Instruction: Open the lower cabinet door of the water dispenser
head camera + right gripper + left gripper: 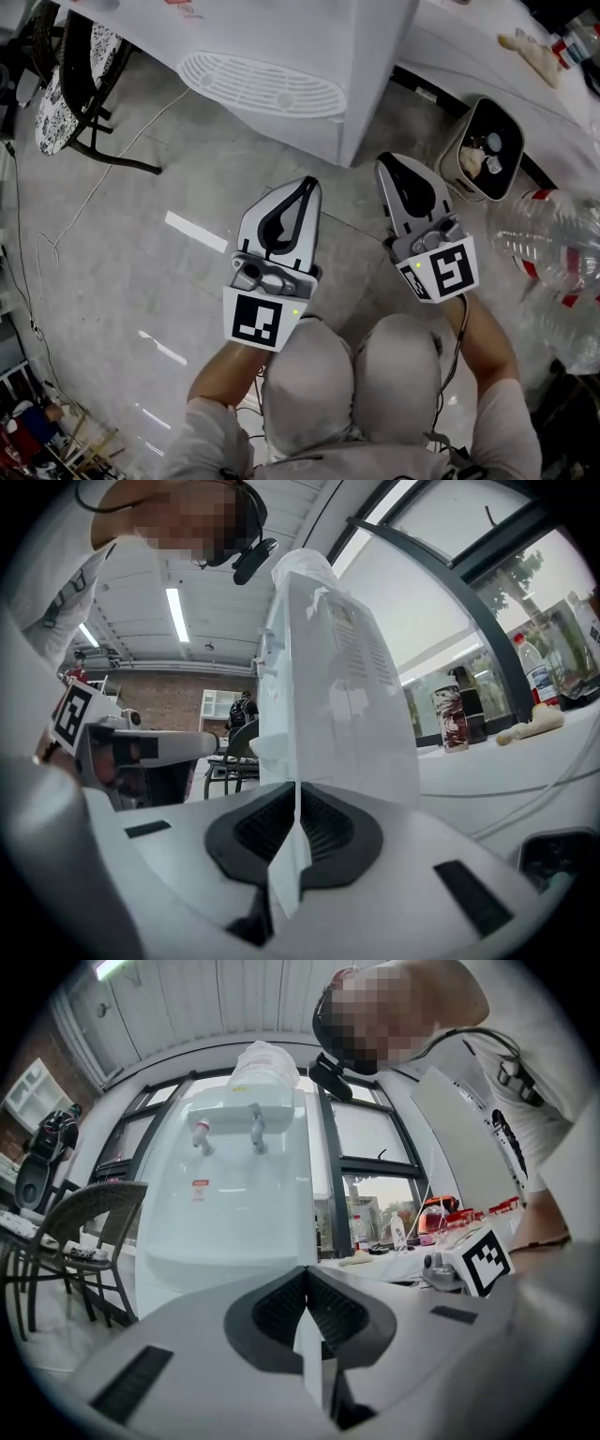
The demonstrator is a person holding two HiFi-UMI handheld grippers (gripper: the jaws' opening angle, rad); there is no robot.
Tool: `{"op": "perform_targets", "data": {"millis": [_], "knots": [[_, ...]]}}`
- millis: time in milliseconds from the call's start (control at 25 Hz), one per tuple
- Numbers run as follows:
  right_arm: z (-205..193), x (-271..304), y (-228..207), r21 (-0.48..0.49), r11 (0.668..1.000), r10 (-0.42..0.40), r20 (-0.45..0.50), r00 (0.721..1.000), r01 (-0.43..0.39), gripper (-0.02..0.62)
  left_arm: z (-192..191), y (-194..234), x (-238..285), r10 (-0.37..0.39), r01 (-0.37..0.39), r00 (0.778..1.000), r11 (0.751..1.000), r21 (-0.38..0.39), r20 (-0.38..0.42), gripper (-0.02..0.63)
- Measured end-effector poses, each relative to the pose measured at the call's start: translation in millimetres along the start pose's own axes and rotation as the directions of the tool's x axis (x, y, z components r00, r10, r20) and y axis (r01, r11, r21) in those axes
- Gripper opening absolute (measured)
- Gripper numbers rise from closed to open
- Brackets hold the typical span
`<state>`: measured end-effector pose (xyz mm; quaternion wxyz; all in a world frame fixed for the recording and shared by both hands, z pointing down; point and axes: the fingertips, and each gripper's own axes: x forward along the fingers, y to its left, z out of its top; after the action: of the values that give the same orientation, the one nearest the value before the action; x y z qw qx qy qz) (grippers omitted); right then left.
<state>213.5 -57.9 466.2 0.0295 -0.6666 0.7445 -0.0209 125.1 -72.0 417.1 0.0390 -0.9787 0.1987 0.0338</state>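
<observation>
The white water dispenser [281, 56] stands on the floor straight ahead, its drip tray grille [262, 84] facing me. Below the grille its lower front [309, 131] shows only steeply from above, and I see no handle. My left gripper [307, 183] is shut and empty, a short way off the dispenser's front. My right gripper [384, 161] is shut and empty too, near the dispenser's right front corner. In the left gripper view the dispenser [234, 1194] with its two taps rises beyond the closed jaws of the left gripper [306, 1271]. In the right gripper view the right gripper [297, 785] points at the dispenser's side [328, 696].
A dark chair [75, 84] stands at the left, with a thin cable [94, 197] trailing over the floor. At the right are a small bin [487, 150] with rubbish, large water bottles [553, 234] and a white table [487, 47]. My knees [356, 375] are just behind the grippers.
</observation>
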Motion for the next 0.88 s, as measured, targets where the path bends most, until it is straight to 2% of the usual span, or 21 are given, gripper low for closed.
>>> {"op": "perform_targets", "data": {"millis": [240,560,600,720,880], "knots": [[-30,12,-4,-0.01,1.0,-0.007,-0.005,1.0,0.007,0.021,-38,-6,14,-0.026,0.026,1.0,1.0,-0.017,-0.006,0.003],[-55,28,-16,-0.016,1.0,-0.019,-0.018,1.0,0.019,0.023,-64,-9,32,-0.049,0.049,0.999,0.998,-0.026,-0.01,0.003],[-58,30,-16,-0.011,1.0,-0.014,-0.022,1.0,0.014,0.032,-66,-9,34,-0.049,0.049,0.999,0.998,-0.035,-0.01,0.003],[-66,38,-12,-0.024,1.0,0.009,-0.043,0.999,-0.01,0.117,-67,-10,36,-0.051,0.051,0.999,0.998,-0.04,0.001,0.003],[-66,45,-14,-0.036,0.999,0.0,-0.026,1.0,-0.001,0.156,-70,-11,34,-0.064,0.064,0.998,0.997,-0.037,-0.001,0.003]]}}
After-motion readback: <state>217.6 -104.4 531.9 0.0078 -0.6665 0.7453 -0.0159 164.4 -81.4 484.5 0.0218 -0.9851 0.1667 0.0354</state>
